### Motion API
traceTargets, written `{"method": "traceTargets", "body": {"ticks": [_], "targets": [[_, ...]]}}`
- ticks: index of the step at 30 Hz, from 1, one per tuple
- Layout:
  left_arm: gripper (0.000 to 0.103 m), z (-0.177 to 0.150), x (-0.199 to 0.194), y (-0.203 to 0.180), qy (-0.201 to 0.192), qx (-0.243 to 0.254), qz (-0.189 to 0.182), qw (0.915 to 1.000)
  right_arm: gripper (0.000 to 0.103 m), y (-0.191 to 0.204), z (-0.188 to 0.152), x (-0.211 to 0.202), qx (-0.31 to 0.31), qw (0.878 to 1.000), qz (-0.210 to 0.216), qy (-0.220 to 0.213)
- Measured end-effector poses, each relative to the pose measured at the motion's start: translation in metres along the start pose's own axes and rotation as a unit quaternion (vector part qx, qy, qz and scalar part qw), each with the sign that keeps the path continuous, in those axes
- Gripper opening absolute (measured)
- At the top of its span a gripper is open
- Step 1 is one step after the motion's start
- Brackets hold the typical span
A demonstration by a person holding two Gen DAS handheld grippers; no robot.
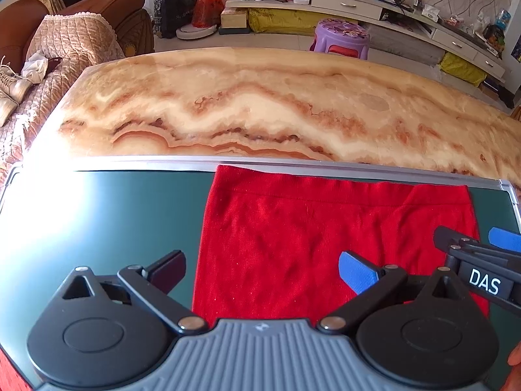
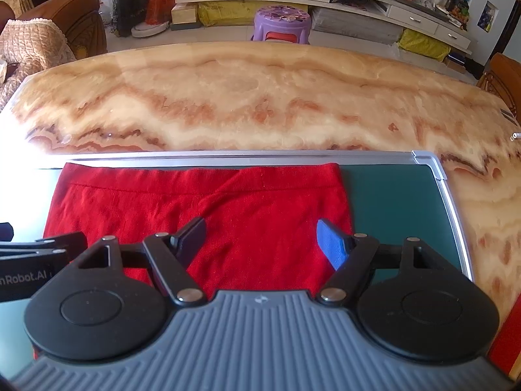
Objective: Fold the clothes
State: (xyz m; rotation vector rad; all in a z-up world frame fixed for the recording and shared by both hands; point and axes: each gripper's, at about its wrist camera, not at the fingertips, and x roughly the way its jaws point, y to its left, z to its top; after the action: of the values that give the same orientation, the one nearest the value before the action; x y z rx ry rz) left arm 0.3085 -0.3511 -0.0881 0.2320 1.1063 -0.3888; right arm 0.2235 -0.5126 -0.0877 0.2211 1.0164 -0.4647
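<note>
A red knit garment (image 1: 325,238) lies flat on a dark green board (image 1: 114,221), its hemmed edge along the board's far silver rim. My left gripper (image 1: 260,272) hovers open over the garment's left part, with nothing between its fingers. In the right wrist view the same red garment (image 2: 211,208) spreads under my right gripper (image 2: 262,244), which is open and empty above the cloth's right half. The right gripper (image 1: 478,244) also shows at the right edge of the left wrist view, and part of the left gripper (image 2: 39,254) shows at the left edge of the right wrist view.
The board rests on a marbled orange-cream table (image 1: 260,104). Beyond it are a purple stool (image 1: 342,37), a brown sofa with a quilted cover (image 1: 75,39), bags (image 1: 192,6) and a long cluttered shelf unit (image 1: 358,3). More red cloth (image 2: 508,342) hangs at the lower right.
</note>
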Motion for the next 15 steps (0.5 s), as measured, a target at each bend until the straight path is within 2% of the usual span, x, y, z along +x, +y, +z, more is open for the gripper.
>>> {"method": "traceTargets", "body": {"ticks": [15], "targets": [[0.103, -0.022, -0.027, -0.003, 0.002, 0.007, -0.004, 1.0000, 0.083, -0.001, -0.018, -0.023, -0.002, 1.000, 0.004, 0.002]]}}
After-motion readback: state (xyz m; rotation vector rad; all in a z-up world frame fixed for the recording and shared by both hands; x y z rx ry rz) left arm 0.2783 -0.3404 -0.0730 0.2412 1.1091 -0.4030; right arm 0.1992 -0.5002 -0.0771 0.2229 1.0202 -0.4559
